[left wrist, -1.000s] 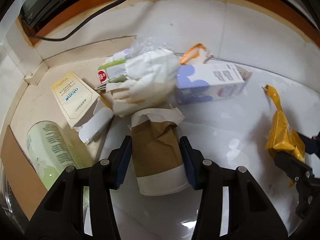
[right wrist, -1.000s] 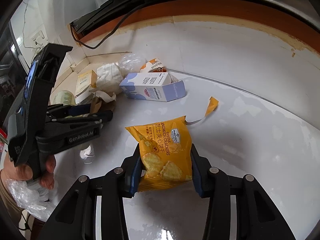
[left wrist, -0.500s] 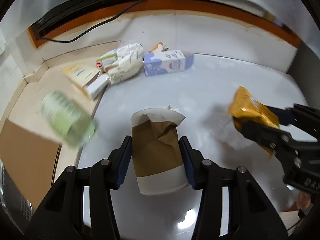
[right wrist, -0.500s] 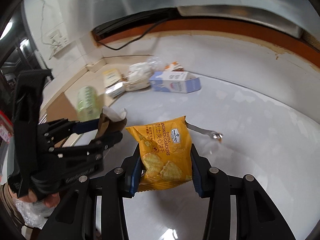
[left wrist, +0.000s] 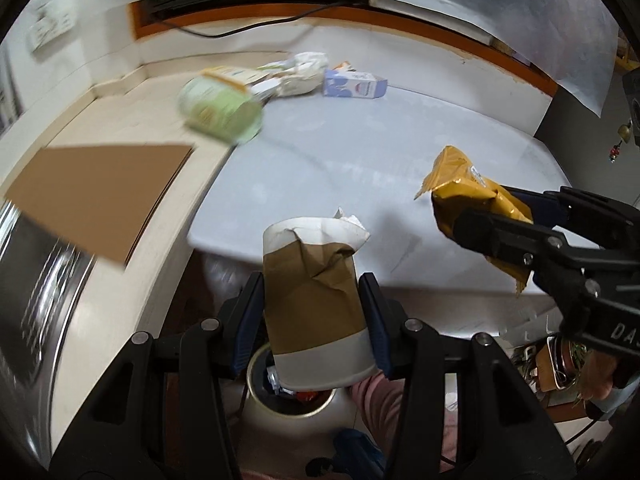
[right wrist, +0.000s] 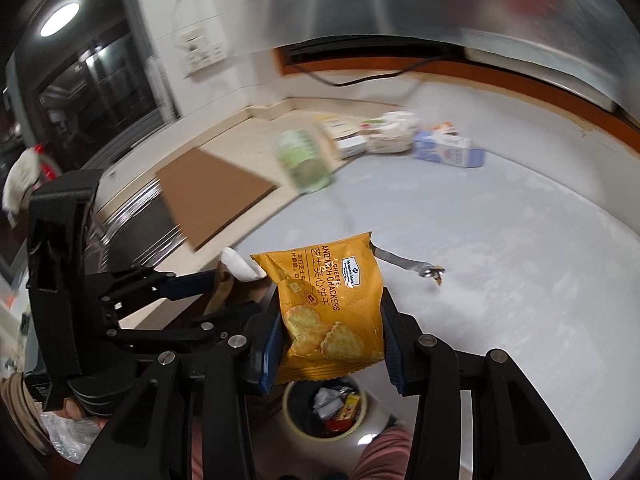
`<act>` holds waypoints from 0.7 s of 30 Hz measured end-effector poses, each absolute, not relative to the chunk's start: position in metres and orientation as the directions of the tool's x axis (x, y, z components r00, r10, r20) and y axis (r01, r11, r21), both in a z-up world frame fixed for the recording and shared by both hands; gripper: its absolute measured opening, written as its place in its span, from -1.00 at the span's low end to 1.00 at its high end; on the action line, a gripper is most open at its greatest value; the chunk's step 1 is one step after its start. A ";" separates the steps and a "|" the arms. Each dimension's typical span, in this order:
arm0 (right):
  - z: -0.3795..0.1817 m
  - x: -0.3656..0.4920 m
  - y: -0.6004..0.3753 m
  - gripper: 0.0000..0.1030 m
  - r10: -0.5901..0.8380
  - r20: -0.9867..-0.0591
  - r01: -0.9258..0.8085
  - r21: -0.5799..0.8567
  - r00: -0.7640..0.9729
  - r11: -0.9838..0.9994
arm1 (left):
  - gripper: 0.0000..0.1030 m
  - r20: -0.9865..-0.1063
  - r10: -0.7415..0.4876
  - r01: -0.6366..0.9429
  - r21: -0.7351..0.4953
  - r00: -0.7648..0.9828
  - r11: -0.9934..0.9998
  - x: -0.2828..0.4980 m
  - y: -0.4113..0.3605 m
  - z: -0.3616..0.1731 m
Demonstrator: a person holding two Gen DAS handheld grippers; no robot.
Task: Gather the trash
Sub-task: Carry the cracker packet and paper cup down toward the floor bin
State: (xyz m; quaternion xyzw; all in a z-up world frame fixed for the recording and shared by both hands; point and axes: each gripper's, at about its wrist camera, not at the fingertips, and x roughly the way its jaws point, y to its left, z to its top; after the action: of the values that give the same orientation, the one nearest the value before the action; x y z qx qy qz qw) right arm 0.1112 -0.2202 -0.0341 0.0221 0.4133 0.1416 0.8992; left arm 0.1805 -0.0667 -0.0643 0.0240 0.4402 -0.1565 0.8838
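Note:
My left gripper [left wrist: 312, 320] is shut on a crushed brown and white paper cup [left wrist: 316, 304], held past the counter's front edge above a round trash bin [left wrist: 260, 390] on the floor. My right gripper [right wrist: 330, 340] is shut on a yellow cracker packet [right wrist: 328, 312], also above the trash bin [right wrist: 298, 422], which holds several wrappers. The packet [left wrist: 468, 196] and the right gripper show at the right of the left wrist view. The left gripper [right wrist: 224, 292] with the cup [right wrist: 236, 270] shows at the left of the right wrist view.
On the white counter [left wrist: 400, 140] far back lie a blue and white carton [left wrist: 354, 88], crumpled white paper [left wrist: 304, 72], a green cylinder [left wrist: 218, 110] and a brown cardboard sheet [left wrist: 100, 200]. A torn wrapper strip [right wrist: 408, 266] lies near the packet. A pink sleeve [right wrist: 384, 456] is below.
Both grippers pulled back from the pile of trash to beyond the counter's front edge, still gripping the cup and the packet. The trash bin came into view beneath them.

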 end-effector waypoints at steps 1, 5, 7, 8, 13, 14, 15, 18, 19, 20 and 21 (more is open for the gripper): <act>-0.035 0.103 -0.210 -0.18 0.283 -0.738 -0.253 0.157 0.612 0.955 | -0.14 -0.786 -0.257 0.291 -0.103 0.562 0.951 0.174 -0.060 -0.066; -0.046 0.072 -0.175 -0.18 0.312 -0.749 -0.307 0.153 0.585 0.940 | -0.14 -0.792 -0.237 0.246 -0.113 0.563 0.963 0.146 -0.038 -0.080; -0.055 0.061 -0.161 -0.18 0.328 -0.757 -0.326 0.160 0.566 0.932 | -0.14 -0.800 -0.228 0.222 -0.121 0.556 0.967 0.132 -0.027 -0.090; -0.061 0.055 -0.154 -0.18 0.336 -0.762 -0.335 0.165 0.553 0.928 | -0.14 -0.804 -0.224 0.210 -0.126 0.551 0.969 0.129 -0.023 -0.096; -0.100 0.037 -0.126 -0.18 0.343 -0.803 -0.363 0.171 0.488 0.916 | -0.14 -0.841 -0.211 0.147 -0.157 0.498 0.977 0.111 -0.003 -0.137; -0.108 0.038 -0.124 -0.18 0.343 -0.810 -0.366 0.173 0.475 0.914 | -0.14 -0.848 -0.207 0.138 -0.160 0.488 0.977 0.110 -0.001 -0.144; -0.117 0.035 -0.120 -0.18 0.340 -0.820 -0.368 0.171 0.462 0.914 | -0.14 -0.856 -0.205 0.126 -0.164 0.475 0.978 0.107 0.003 -0.155; -0.144 0.033 -0.111 -0.18 0.324 -0.845 -0.376 0.161 0.425 0.913 | -0.14 -0.872 -0.204 0.109 -0.174 0.445 0.979 0.103 0.008 -0.180; -0.152 0.034 -0.110 -0.18 0.320 -0.851 -0.378 0.158 0.417 0.912 | -0.14 -0.875 -0.203 0.106 -0.173 0.439 0.979 0.101 0.008 -0.187; -0.160 0.036 -0.110 -0.18 0.316 -0.857 -0.378 0.157 0.407 0.912 | -0.14 -0.878 -0.201 0.105 -0.172 0.434 0.979 0.101 0.007 -0.193; -0.170 0.035 -0.107 -0.18 0.313 -0.864 -0.379 0.158 0.394 0.912 | -0.14 -0.884 -0.195 0.107 -0.165 0.426 0.981 0.100 0.007 -0.202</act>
State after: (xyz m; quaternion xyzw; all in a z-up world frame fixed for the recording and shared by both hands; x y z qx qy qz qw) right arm 0.0347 -0.1072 -0.1704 -0.0322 0.5097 0.2073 0.8344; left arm 0.0998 0.0072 -0.2025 -0.0416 0.5284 -0.0895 0.8432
